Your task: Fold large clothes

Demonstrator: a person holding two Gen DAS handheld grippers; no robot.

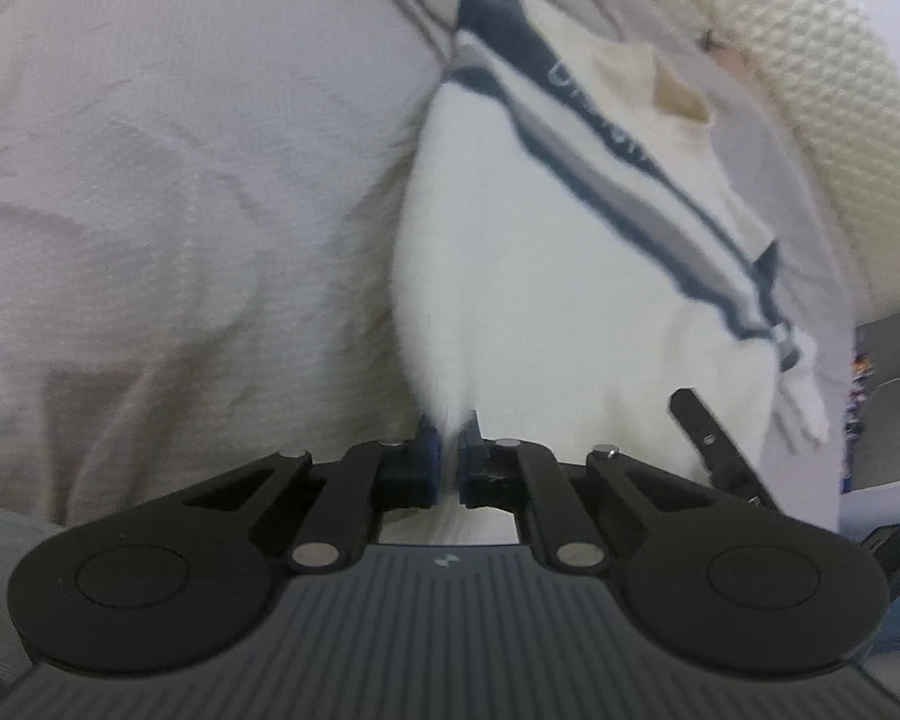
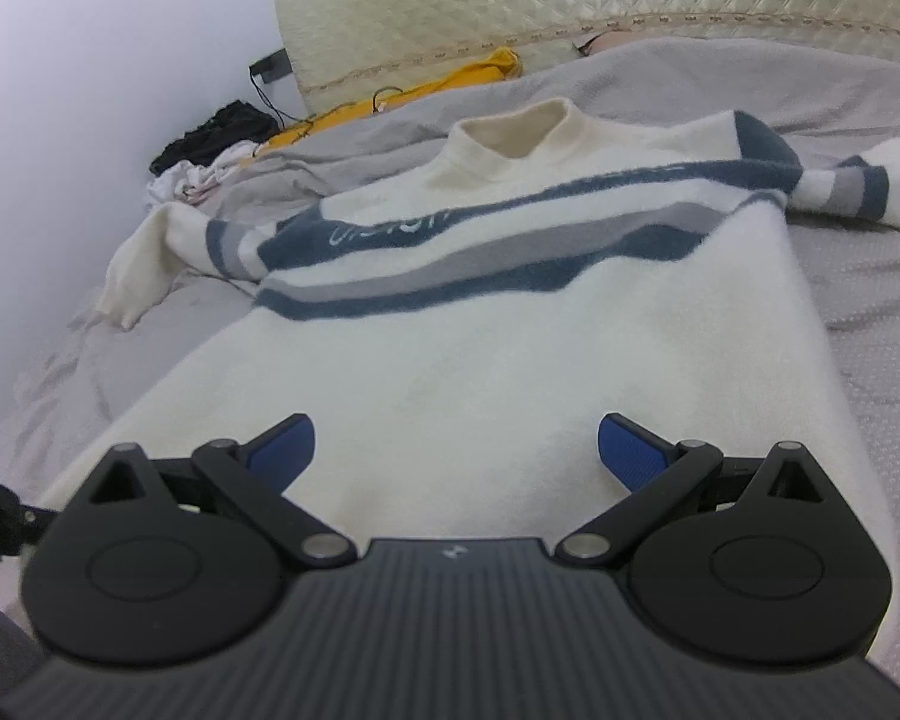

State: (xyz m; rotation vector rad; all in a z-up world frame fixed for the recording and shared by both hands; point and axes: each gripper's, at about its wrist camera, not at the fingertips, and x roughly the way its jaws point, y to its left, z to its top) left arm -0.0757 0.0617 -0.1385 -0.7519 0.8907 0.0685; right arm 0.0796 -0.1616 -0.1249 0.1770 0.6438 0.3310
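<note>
A cream sweater with dark blue and grey chest stripes lies face up on the bed, collar toward the headboard and a sleeve out to each side. My right gripper hovers open over its lower part, blue pads wide apart with nothing between them. In the left wrist view the sweater runs away from me, its edge pulled up into a pinched ridge. My left gripper is shut on that fold of cream fabric at the sweater's side edge.
A wrinkled grey sheet covers the bed. A quilted cream headboard stands at the back. Yellow cloth and a pile of black and white clothes lie at the far left by the wall.
</note>
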